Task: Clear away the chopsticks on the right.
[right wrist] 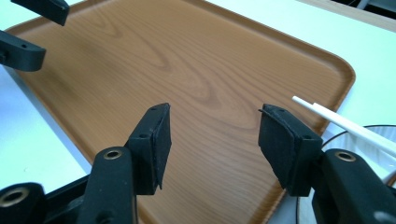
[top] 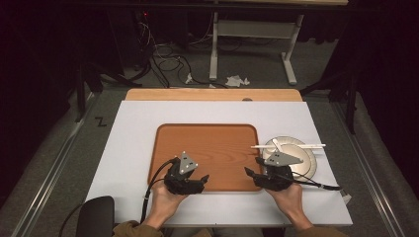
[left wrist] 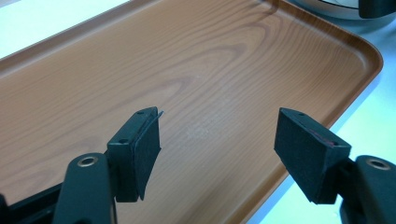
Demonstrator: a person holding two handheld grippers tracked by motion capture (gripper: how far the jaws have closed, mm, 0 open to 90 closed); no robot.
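Where the wooden tray lies at the middle of the white tabletop, we find both grippers low over its near edge. We note the left gripper over the tray's near left part, held in the left hand, its jaws angled toward the centre and to the right. In the left gripper view its jaws stand wide apart with bare tray grain between them, holding nothing. We see the right gripper at the tray's near right corner, held in the right hand, jaws pointing left and inward. In the right gripper view its jaws are likewise spread wide and empty above the tray surface. Each gripper carries a grey three-cornered plate on top, and a cable trails back from each.

Just right of the tray sits a round pale plate, touching or nearly touching the tray's edge; we cannot tell which. White chopsticks lie across the plate, one end reaching toward the tray rim. Beyond the table we note a grey floor with loose cables, and table legs.
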